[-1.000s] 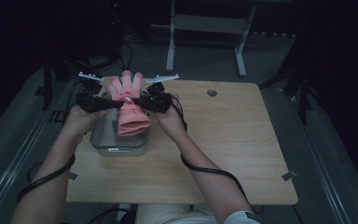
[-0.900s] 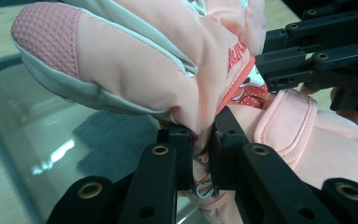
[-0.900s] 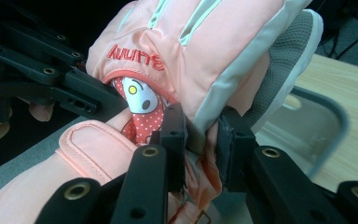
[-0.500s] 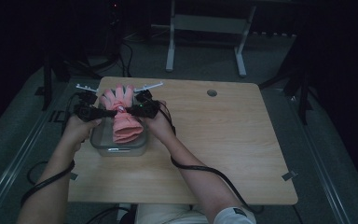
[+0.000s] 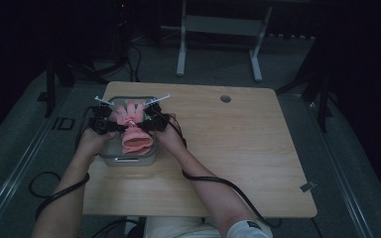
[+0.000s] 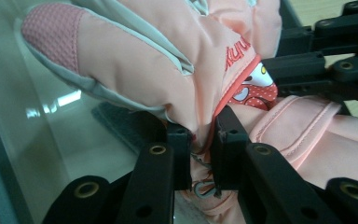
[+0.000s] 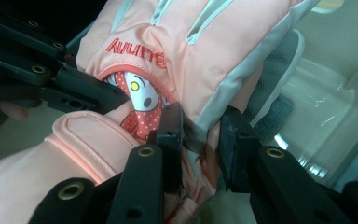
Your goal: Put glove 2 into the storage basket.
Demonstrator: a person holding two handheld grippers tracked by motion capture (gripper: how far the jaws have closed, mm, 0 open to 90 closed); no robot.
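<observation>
High view, glove: a pink glove [image 5: 131, 128] hangs between the two grippers over a clear container [image 5: 127, 157] at the near left of the wooden table [image 5: 238, 148], cuff end drooping into it.
High view, grippers: the left gripper [image 5: 110, 125] and right gripper [image 5: 149, 123] sit at either edge of the glove; the picture is dim, so the jaws are hard to read here.
Left gripper view, jaws: pressed nearly together, pinching the glove's [image 6: 177, 60] edge seam just below the red lettering.
Left gripper view, surroundings: the container's clear wall [image 6: 23, 140] lies beside and below.
Right gripper view, jaws: pinching the grey-trimmed edge of the glove [image 7: 191, 51]; they have just eased slightly wider with the fabric between them.
Right gripper view, surroundings: container wall [image 7: 326, 112] at the right.
</observation>
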